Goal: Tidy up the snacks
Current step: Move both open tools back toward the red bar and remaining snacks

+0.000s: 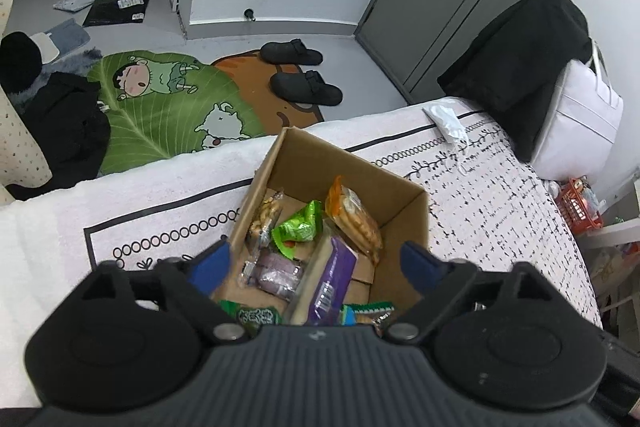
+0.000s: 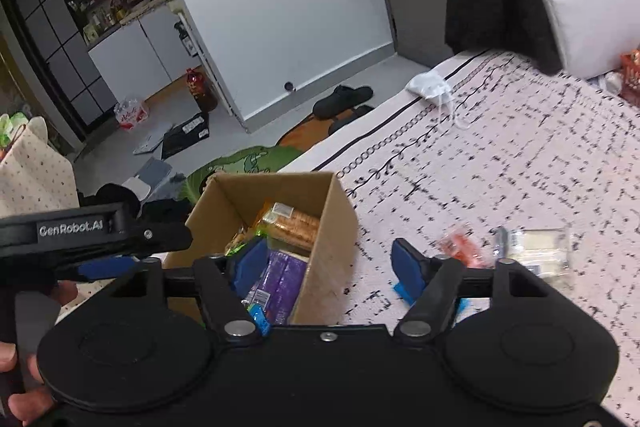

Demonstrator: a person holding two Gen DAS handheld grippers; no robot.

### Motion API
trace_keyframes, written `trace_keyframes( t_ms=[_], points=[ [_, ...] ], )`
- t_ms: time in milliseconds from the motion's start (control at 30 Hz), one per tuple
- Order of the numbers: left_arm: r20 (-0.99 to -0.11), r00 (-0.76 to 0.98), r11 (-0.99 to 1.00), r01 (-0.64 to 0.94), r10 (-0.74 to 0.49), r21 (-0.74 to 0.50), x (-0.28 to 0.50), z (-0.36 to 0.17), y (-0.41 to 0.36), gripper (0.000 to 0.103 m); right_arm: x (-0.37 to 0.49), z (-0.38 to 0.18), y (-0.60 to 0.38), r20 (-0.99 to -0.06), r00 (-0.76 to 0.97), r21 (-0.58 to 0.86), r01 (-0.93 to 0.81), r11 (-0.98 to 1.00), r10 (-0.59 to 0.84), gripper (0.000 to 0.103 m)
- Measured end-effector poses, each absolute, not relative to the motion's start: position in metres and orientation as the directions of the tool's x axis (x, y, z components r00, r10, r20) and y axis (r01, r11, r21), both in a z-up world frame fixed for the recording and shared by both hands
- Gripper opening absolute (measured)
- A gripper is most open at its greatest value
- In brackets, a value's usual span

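Note:
An open cardboard box [image 1: 404,223] stands on the patterned bed cover and also shows in the right wrist view [image 2: 336,227]. It holds several snacks: an orange biscuit pack [image 1: 354,219], a green packet [image 1: 298,227], a purple pack [image 1: 332,279] and a wrapped purple bar [image 1: 276,273]. My left gripper [image 1: 316,265] is open and empty just above the box. My right gripper [image 2: 330,265] is open and empty over the box's right wall. On the bed to the right lie a red snack packet [image 2: 460,245], a clear pale snack pack [image 2: 540,251] and a blue wrapper [image 2: 404,291].
The left gripper's body [image 2: 92,231] reaches in from the left in the right wrist view. A white face mask [image 1: 446,119] lies at the bed's far edge. A white bag [image 1: 580,123] and a black garment [image 1: 520,67] sit at the right. Slippers [image 1: 304,87] and a green rug [image 1: 168,107] lie on the floor.

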State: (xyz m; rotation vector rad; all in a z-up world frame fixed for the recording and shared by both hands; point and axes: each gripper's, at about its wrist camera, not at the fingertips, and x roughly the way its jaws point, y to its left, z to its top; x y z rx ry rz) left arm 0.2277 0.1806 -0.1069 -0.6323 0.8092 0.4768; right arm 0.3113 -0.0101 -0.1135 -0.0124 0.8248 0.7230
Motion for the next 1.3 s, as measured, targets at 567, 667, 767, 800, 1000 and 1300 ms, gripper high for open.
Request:
trace_keyframes(
  t_ms=[567, 667, 767, 800, 1000, 1300],
  points=[
    [-0.764, 0.627, 0.775, -0.556, 0.152, -0.302, 0.213, -0.082, 0.125, 0.103, 0.306, -0.091, -0.083, -0.677, 0.485, 0.240, -0.566, 0.789, 0.553, 0.103],
    [-0.755, 0.642, 0.782, -0.535, 0.131, -0.319, 0.211, -0.079, 0.114, 0.103, 0.307, -0.085, -0.100, -0.670, 0.497, 0.246, -0.553, 0.796, 0.552, 0.103],
    [-0.757, 0.641, 0.787, -0.528, 0.124, -0.318, 0.212, -0.079, 0.101, 0.103, 0.309, -0.083, -0.117, -0.660, 0.509, 0.260, -0.535, 0.804, 0.552, 0.103],
    [-0.758, 0.642, 0.790, -0.524, 0.118, -0.320, 0.212, -0.079, 0.097, 0.103, 0.310, -0.083, -0.122, -0.660, 0.511, 0.265, -0.528, 0.807, 0.551, 0.103],
    [-0.763, 0.637, 0.813, -0.499, 0.109, -0.300, 0.212, -0.079, 0.070, 0.103, 0.310, -0.085, -0.146, -0.665, 0.518, 0.255, -0.519, 0.816, 0.538, 0.103],
    [-0.781, 0.612, 0.813, -0.513, 0.122, -0.275, 0.216, -0.087, 0.033, 0.103, 0.313, -0.088, -0.185, -0.650, 0.531, 0.263, -0.515, 0.816, 0.544, 0.103]
  ],
)
